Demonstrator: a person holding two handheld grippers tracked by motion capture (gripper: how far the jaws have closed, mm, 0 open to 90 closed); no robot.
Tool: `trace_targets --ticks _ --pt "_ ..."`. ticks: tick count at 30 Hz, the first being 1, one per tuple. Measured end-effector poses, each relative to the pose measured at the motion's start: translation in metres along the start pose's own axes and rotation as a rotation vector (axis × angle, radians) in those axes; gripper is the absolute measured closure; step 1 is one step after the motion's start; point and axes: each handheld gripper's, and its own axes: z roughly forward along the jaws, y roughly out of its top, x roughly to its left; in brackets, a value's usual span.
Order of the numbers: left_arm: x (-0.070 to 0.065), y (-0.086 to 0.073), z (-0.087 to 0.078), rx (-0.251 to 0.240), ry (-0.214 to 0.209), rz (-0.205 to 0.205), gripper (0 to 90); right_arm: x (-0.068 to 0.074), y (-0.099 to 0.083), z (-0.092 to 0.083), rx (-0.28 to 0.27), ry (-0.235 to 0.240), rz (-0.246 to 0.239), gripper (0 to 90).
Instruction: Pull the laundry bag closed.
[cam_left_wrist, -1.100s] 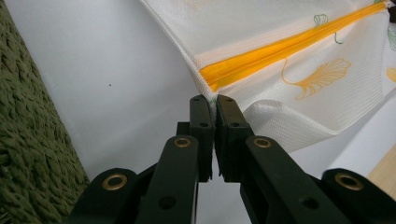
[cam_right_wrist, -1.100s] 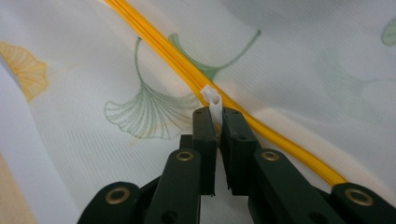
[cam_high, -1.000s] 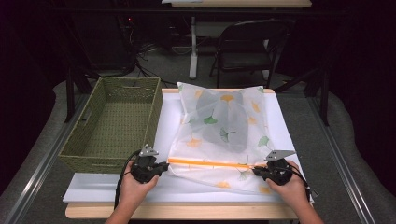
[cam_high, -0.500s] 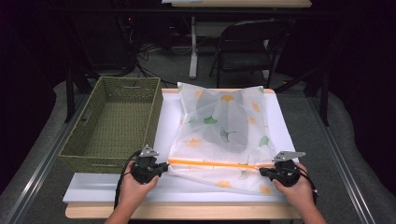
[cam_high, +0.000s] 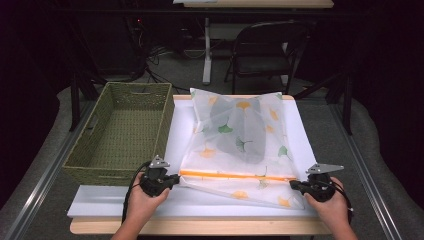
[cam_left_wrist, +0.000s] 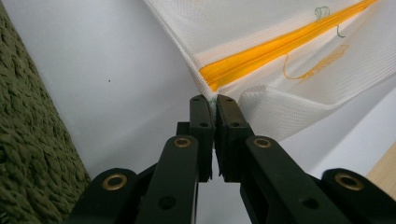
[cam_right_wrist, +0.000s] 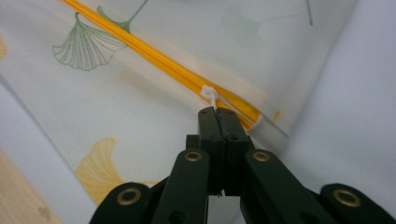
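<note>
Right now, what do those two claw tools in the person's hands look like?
Both are black. The left claw and right claw each carry a grey three-cornered plate on top and trail a black cable. Up close, the flat black jaws have brass-coloured rivets at the hinges. No sleeves show on the forearms.

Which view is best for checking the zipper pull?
Right gripper view: the white zipper pull sits close and sharp, pinched by the right gripper. High view gives the orange zipper as a thin line. Left gripper view has its other end.

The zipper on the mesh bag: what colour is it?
Orange, with a white pull. The zipper on the mesh bag shows best in the right gripper view.
</note>
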Motion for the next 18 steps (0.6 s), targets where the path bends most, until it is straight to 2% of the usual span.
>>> trace_targets --ticks 3,7,11,15,18 --pt "0.001 0.0 0.0 0.0 -0.001 -0.009 86.3 -0.005 -0.005 -0.005 0.005 -0.011 0.016 90.0" --pt "0.002 -0.001 0.0 0.004 0.005 0.002 86.3 -0.012 -0.011 -0.011 -0.003 -0.025 0.047 90.0" --pt "0.001 -0.001 0.001 0.013 0.007 0.006 86.2 -0.016 -0.014 -0.014 -0.019 -0.003 0.097 90.0" --pt "0.0 -0.002 0.002 0.007 0.013 0.002 85.6 -0.011 -0.011 -0.012 0.001 -0.037 0.043 90.0" --pt "-0.001 -0.004 0.003 0.007 0.011 0.003 84.5 -0.012 -0.011 -0.012 -0.007 -0.033 0.045 89.9"
